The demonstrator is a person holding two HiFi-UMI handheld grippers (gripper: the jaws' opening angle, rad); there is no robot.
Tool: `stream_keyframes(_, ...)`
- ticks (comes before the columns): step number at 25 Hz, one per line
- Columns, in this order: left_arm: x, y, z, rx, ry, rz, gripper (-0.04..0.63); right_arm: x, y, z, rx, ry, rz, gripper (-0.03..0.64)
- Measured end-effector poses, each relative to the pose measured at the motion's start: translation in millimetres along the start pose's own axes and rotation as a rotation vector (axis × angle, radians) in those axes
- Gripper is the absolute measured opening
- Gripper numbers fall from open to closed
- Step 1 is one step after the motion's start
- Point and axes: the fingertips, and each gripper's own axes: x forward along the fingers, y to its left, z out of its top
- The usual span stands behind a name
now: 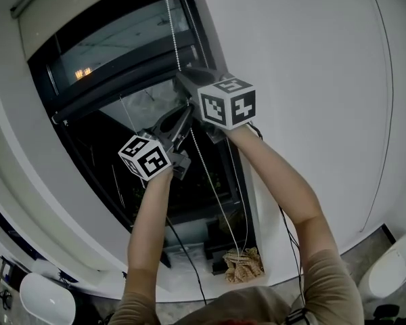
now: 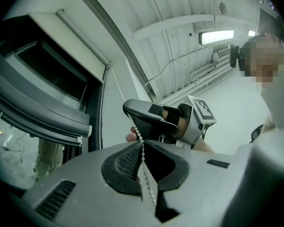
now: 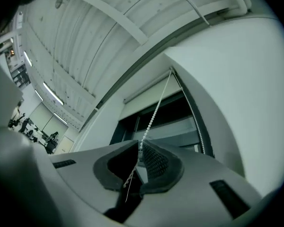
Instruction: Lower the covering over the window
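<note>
**A:** Where does the blind sit?

**B:** High. The roller blind [image 1: 95, 9] covers only the top band of the window [image 1: 125, 42], and the dark glass below it is bare.

**A:** And its cord?

**B:** The bead chain [image 1: 213, 181] hangs down the window's right side, next to the white wall [image 1: 304, 59]. It drops from the blind's end toward the floor. Both grippers are on it, held overhead on outstretched arms.

**A:** What is the left one doing?

**B:** The left gripper [image 2: 142, 143] is the lower of the two. Its jaws are closed tight, with the beads pinched between the ribbed pads. From there the chain runs up to the other gripper.

**A:** And the right?

**B:** The right gripper [image 3: 140, 145] sits just above it. Its jaw tips are drawn together on the same chain, with barely a slit between them. The chain climbs from the tips up to the blind's end, and a slack length trails down through the hollow behind the pads.

**A:** Do the grippers touch each other?

**B:** They are near each other, but I can't tell whether they touch.
</note>
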Motion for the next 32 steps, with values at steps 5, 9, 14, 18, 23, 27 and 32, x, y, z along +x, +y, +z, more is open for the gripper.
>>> stream_keyframes(5, -26, 27, 45, 0.022, -0.199, 0.104, 0.082, -20, -2, -13, -0.062, -0.021, -0.046, 0.014)
stream_keyframes(9, 2, 44, 83, 0.069, -0.180, 0.134, 0.156, -27, 25, -66, -0.027, 0.098, 0.044, 0.014)
stream_keyframes(14, 46, 52, 71, 0.166, 0.032, 0.166, 0.050, -33, 40, -80, -0.031, 0.087, 0.072, 0.014)
stream_keyframes(18, 35, 49, 57, 0.090, -0.021, 0.099, 0.021, -48, 50, -84, -0.079, 0.114, 0.129, 0.015)
stream_keyframes(23, 15, 51, 9, 0.081, 0.013, 0.095, 0.021, -68, 43, -36, -0.171, -0.058, 0.043, 0.061)
stream_keyframes(27, 1, 52, -9, 0.001, -0.030, 0.082, 0.021, -23, 12, -17, -0.132, -0.064, -0.010, 0.094)
stream_keyframes(32, -4, 28, -19, -0.031, -0.042, 0.015, 0.021, 22, -10, -13, -0.061, -0.031, -0.015, 0.094)
